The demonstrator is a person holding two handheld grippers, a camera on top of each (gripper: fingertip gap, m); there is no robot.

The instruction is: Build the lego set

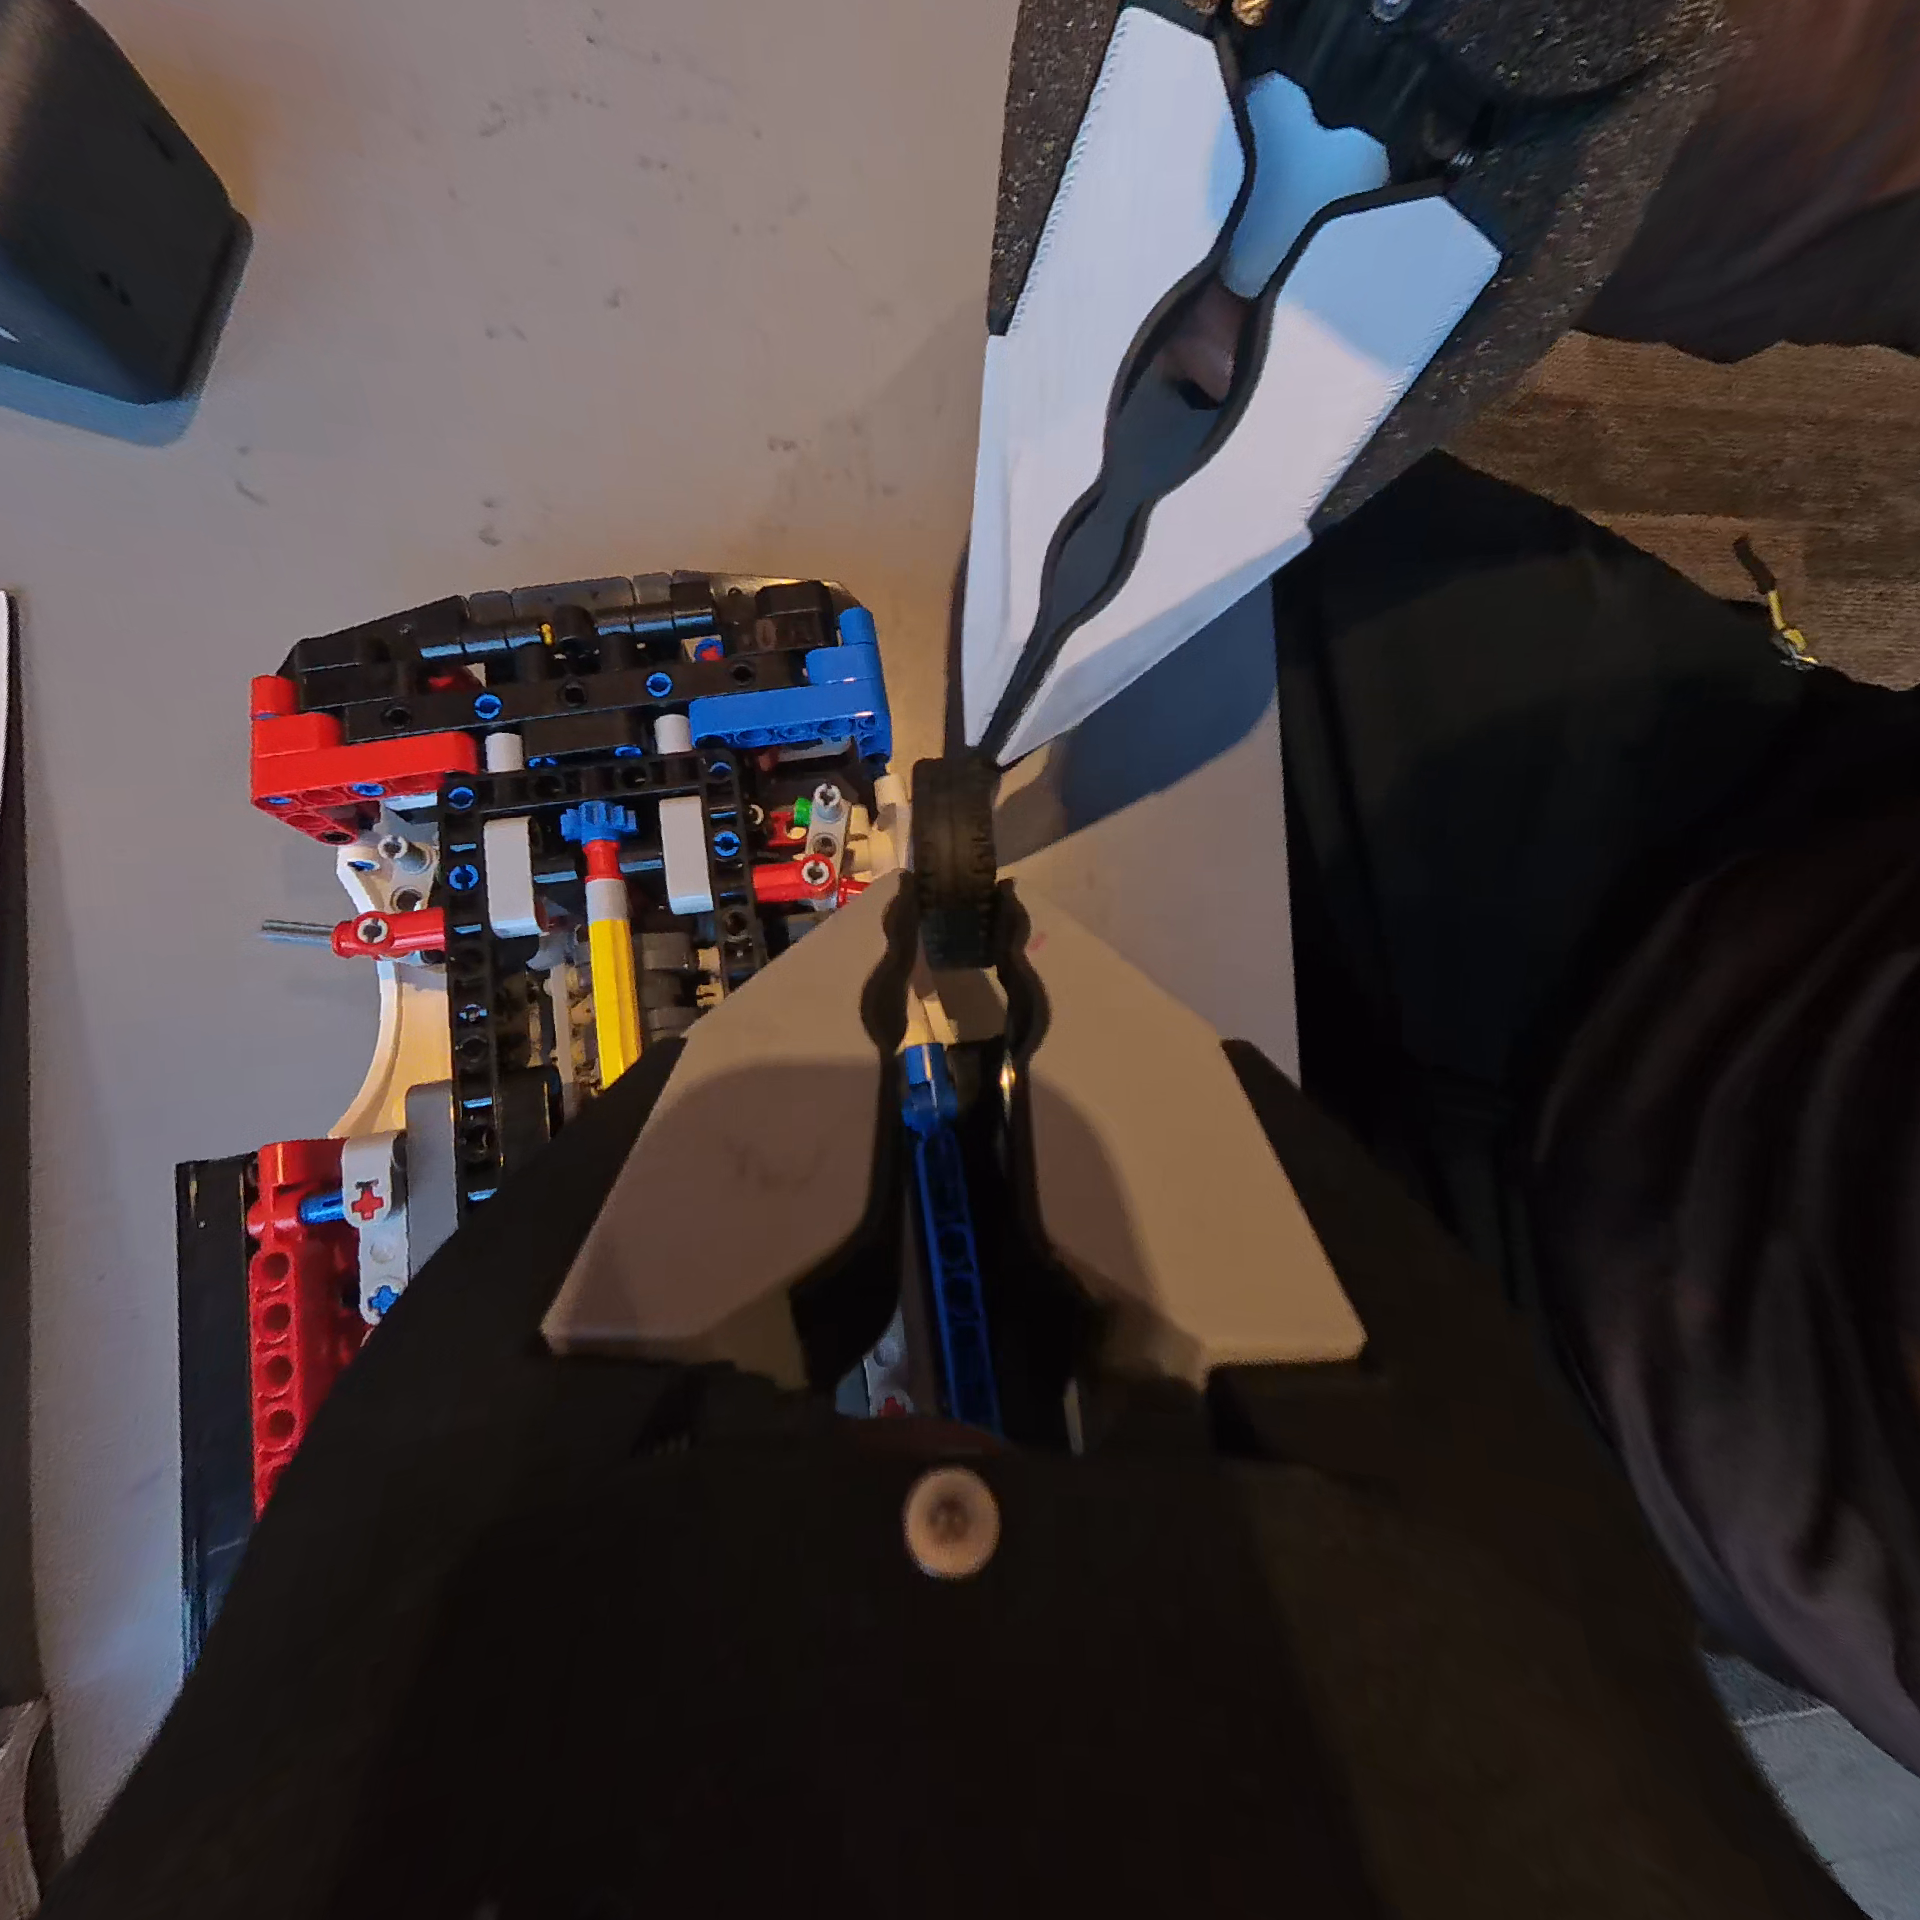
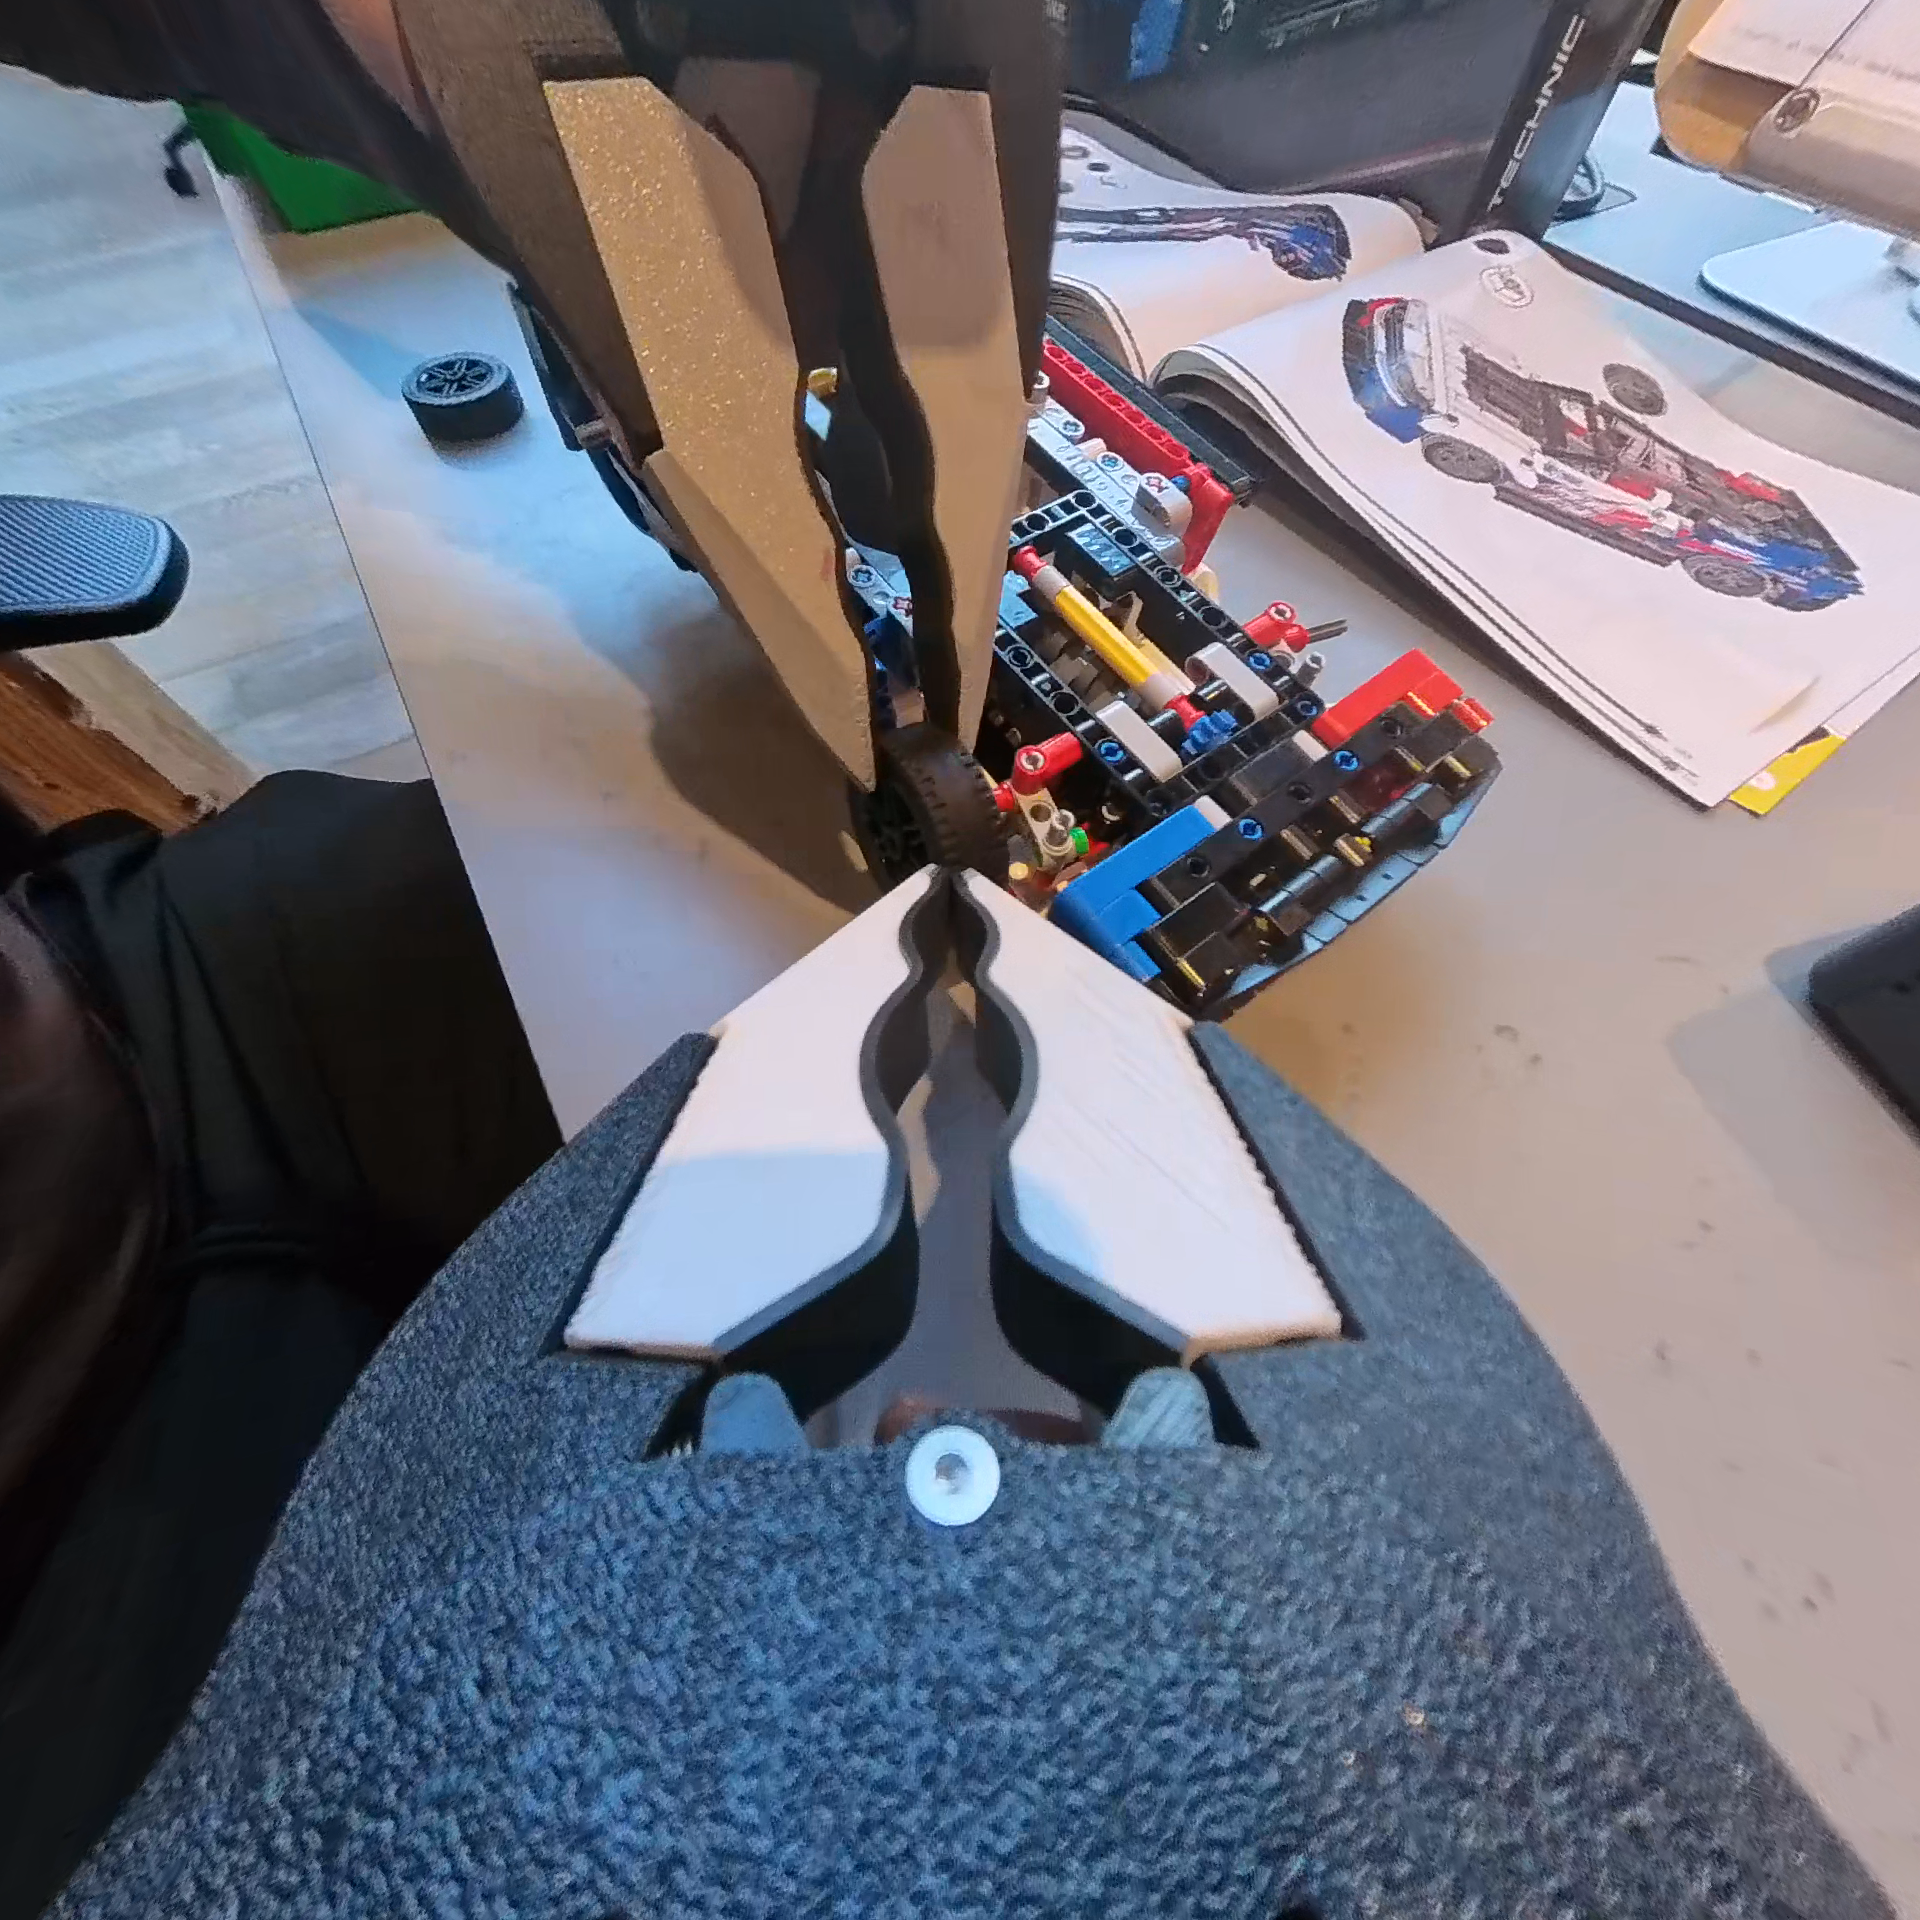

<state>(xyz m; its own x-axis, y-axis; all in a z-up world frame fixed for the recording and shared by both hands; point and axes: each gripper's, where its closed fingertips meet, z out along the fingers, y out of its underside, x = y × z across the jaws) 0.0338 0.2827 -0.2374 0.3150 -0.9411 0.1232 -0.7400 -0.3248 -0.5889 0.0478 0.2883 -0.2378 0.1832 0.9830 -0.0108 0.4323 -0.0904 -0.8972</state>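
Left wrist view: left tongs (image 1: 954, 940) nearly closed, pinching small black wheel (image 1: 953, 862) at near edge of tread; right tongs (image 1: 985, 750) reaching in from far right, tips pressed together, touching far edge of same wheel, gripping nothing visible. Wheel sitting at right side of part-built lego car (image 1: 582, 831), chassis of black, red, blue and white beams with yellow axle down middle, lying on pale bench (image 1: 571, 312). Right wrist view: right tongs (image 2: 951, 878) shut tip to tip, empty, resting against near edge of wheel (image 2: 940, 800); left tongs (image 2: 920, 743) coming down from far side, clamped on wheel's top. Second black wheel (image 2: 462, 397) lying alone far left on bench (image 2: 1455, 1143); open instruction booklet (image 2: 1538, 499) far right, beside chassis (image 2: 1226, 727).
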